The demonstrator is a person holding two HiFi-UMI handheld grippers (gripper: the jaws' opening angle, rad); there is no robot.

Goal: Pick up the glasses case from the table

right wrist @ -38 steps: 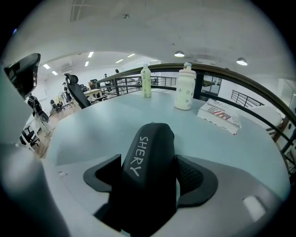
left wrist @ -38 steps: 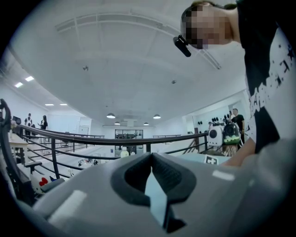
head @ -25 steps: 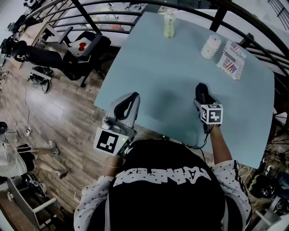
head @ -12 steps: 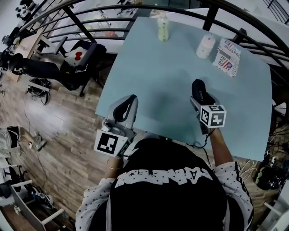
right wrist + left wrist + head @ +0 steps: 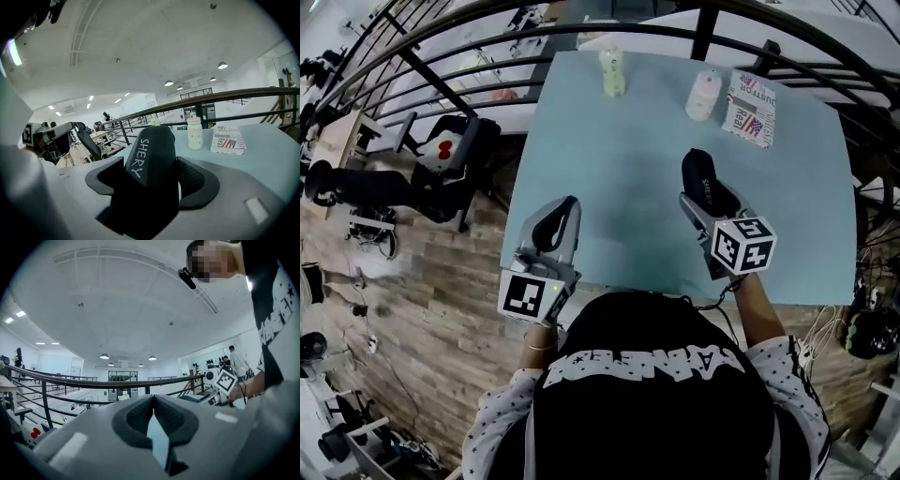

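Right gripper is clamped on the glasses case, with a ribbed dark pad on each long side. The case is held over the pale blue table, right of its middle, and looks lifted clear, though the underside can't be seen. It is a black, matte, rounded oblong shell with white "SHERY" lettering. It probably handles as light and stiff, a hard shell that won't crush. The smooth curved skin could slide out of a loose pinch. The hold is across the narrow width near one end, and the far end juts out past the jaws; a hold nearer the middle would likely tip less. Left gripper sits at 8 o'clock of the case by the table's near-left edge, pads touching at the tips with nothing between them. A white bottle stands at 12 o'clock of the case, a pale green bottle at 11, and a printed flat pack at 1, all well apart from it.
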